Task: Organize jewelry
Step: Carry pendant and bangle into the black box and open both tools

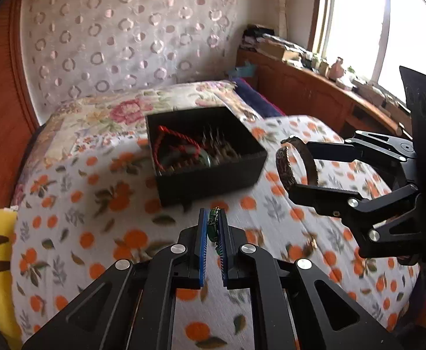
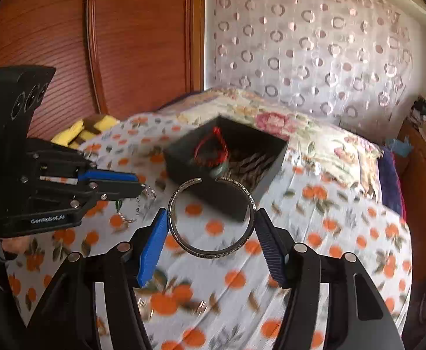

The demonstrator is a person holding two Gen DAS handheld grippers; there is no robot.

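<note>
Silver bangle [image 2: 211,218] between right tongs [image 2: 211,224]

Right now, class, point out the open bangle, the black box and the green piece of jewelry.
open bangle [image 2: 213,253]: right wrist view, lower band.
black box [image 1: 210,179]: left wrist view, front wall.
green piece of jewelry [image 1: 214,224]: left wrist view, part between the pads.
</note>
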